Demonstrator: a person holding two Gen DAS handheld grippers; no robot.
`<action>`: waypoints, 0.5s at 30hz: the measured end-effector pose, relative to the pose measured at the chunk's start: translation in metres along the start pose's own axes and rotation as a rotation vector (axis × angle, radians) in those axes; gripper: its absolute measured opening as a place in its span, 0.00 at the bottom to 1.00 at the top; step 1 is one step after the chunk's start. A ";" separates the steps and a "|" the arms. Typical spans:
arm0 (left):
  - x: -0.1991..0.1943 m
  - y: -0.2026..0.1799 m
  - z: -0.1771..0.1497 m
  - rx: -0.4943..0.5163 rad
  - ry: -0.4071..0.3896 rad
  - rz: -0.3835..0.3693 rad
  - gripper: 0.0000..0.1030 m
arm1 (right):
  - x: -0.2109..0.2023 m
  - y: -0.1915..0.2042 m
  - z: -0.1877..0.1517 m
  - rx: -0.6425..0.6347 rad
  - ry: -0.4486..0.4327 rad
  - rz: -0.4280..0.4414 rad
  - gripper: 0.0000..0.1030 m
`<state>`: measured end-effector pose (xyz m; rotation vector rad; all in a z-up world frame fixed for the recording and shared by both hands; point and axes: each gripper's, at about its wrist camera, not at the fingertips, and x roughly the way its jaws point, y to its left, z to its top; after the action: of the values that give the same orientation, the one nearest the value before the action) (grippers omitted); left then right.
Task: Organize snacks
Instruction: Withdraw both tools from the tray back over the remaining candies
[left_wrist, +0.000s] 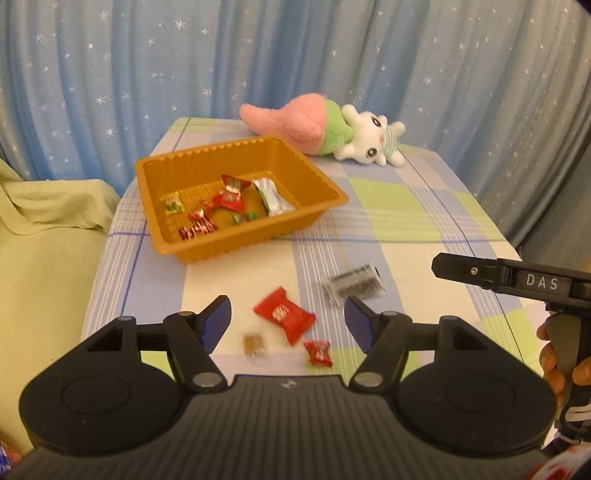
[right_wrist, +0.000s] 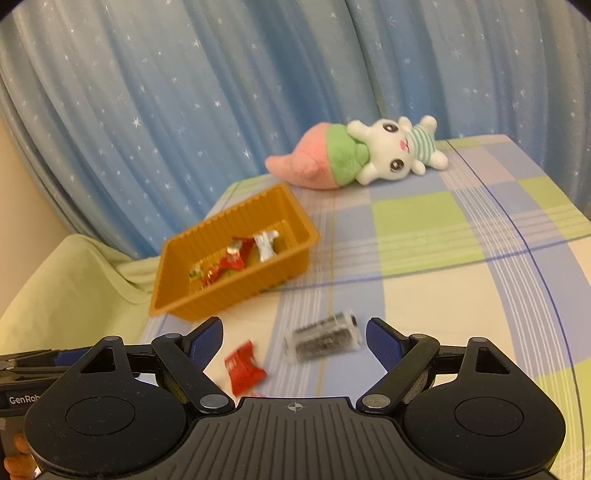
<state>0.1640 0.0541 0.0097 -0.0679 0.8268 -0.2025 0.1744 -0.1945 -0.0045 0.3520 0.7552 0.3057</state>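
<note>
Across the worktop: a checked cloth (left_wrist: 406, 206) in pale blue, green and cream covers it, with a blue star-print curtain (left_wrist: 110, 74) hanging behind.
Tray: an orange ribbed plastic tray (left_wrist: 173, 243) sits left of centre in the left wrist view, and holds several wrapped snacks, red foil ones (left_wrist: 231, 195) and a silver packet (left_wrist: 271, 197) among them.
Loose snacks, left wrist view: a red square-wrapped candy (left_wrist: 284, 314) lies on the cloth low in the frame; a smaller red candy (left_wrist: 318, 352) is just below and right of it; a small brown piece (left_wrist: 254, 343), blurred, lies lower left of it.
Clear packet: a transparent wrapper with dark contents (left_wrist: 352, 286) lies right of the red candy, apart from it; the blur hides its detail.
Left claw (left_wrist: 288, 325): its blue-padded fingers stand apart with nothing between the pads, the red candy showing on the cloth in the gap.
Right claw (right_wrist: 295, 343): fingers spread and empty, the clear packet (right_wrist: 325, 338) and a red candy (right_wrist: 243, 367) showing in the gap.
Hand (left_wrist: 554, 362): it holds the right claw's handle at the right edge of the left wrist view.
Plush toy: a white rabbit with a pink and green body (left_wrist: 325, 129) lies on its side at the far end of the worktop.
Left of the worktop: a pale green cloth (left_wrist: 44, 240) lies in folds.
</note>
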 end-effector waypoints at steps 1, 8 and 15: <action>0.000 -0.001 -0.003 0.003 0.005 0.000 0.63 | -0.002 -0.001 -0.003 -0.003 0.005 -0.002 0.82; -0.002 -0.009 -0.022 0.013 0.030 0.008 0.63 | -0.010 -0.006 -0.020 -0.014 0.034 -0.011 0.82; -0.001 -0.012 -0.041 0.010 0.063 0.018 0.63 | -0.015 -0.007 -0.035 -0.035 0.066 -0.008 0.82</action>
<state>0.1313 0.0429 -0.0157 -0.0449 0.8888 -0.1929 0.1400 -0.1996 -0.0219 0.3066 0.8146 0.3234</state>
